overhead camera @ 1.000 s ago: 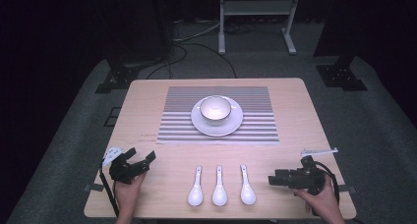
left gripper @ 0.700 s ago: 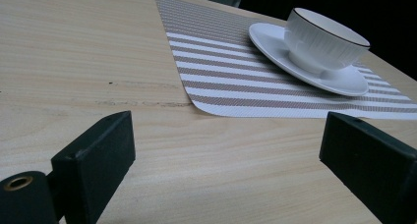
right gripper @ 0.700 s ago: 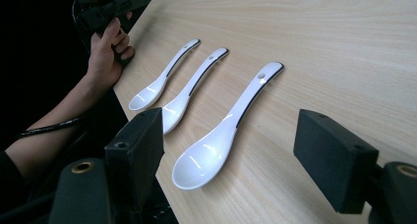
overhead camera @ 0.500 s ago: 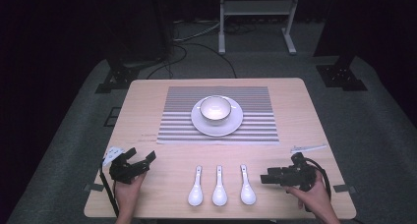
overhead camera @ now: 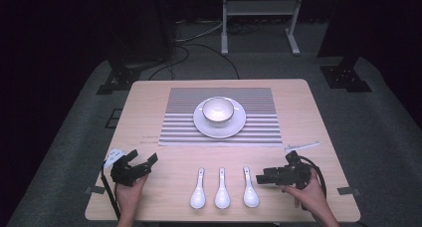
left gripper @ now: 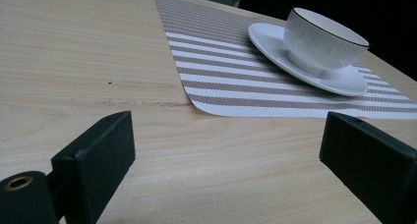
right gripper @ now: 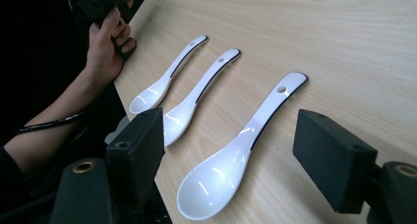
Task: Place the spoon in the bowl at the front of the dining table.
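Right spoon (overhead camera: 249,188) (right gripper: 239,150): white, flat on the table (overhead camera: 149,112), bowl end toward the near edge, handle pointing at the mat. Last of a row of three, with the middle spoon (overhead camera: 221,189) (right gripper: 199,100) just beside it and the left spoon (overhead camera: 198,189) (right gripper: 164,78) beyond that, all parallel and apart.

Right gripper (overhead camera: 262,178) (right gripper: 228,153): just beside the right spoon, aimed leftward at it, jaws spread wide, one on either side of the spoon in the right gripper view, not touching it. Held in the right hand (overhead camera: 309,193) near the table's front right corner.

Left gripper (overhead camera: 148,160) (left gripper: 226,155): well apart from the spoons, near the front left corner, held in the left hand (overhead camera: 130,189) (right gripper: 107,42), jaws spread, nothing between them but bare wood. Aimed toward the mat.

Striped mat (overhead camera: 263,100) (left gripper: 216,62): farther back at mid-table, carrying a white saucer (overhead camera: 204,126) (left gripper: 339,79) with a cup (overhead camera: 218,110) (left gripper: 322,40) upright on it.
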### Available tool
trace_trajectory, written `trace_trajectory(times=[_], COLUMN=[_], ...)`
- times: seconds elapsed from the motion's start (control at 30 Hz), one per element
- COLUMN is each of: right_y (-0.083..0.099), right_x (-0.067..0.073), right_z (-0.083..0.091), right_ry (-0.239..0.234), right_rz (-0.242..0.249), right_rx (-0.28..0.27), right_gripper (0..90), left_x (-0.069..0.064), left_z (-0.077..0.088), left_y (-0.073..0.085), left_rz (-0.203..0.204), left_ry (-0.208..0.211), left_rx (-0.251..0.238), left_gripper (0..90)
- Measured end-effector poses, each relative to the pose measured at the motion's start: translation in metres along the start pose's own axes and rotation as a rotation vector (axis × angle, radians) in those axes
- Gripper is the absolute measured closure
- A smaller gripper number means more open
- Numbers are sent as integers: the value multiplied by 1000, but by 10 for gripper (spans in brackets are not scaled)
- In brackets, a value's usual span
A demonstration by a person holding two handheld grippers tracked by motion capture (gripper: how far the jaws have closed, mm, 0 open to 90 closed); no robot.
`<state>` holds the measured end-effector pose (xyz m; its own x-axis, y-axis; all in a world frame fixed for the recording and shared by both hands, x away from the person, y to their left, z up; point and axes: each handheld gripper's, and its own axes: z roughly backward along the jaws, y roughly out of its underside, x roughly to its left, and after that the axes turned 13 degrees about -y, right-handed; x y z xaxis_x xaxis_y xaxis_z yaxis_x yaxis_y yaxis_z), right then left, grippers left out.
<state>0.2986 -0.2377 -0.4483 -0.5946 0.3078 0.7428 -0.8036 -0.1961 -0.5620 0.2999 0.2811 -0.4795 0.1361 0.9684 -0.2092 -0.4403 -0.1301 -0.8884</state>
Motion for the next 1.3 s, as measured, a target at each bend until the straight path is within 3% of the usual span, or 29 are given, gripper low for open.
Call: trace_trajectory(times=[0.47, 1.3], right_y=[-11, -19], right_x=[-5, -18], right_z=[-14, -37], right_ry=[-1, 74], right_rz=[-16, -58], right_rx=[26, 69], right_gripper=[305, 455], left_x=[0, 0], left_z=[0, 0], left_y=[0, 0], left_rz=[0, 1], left_ry=[1, 4], left_rx=[-1, -2], left_gripper=[53, 53])
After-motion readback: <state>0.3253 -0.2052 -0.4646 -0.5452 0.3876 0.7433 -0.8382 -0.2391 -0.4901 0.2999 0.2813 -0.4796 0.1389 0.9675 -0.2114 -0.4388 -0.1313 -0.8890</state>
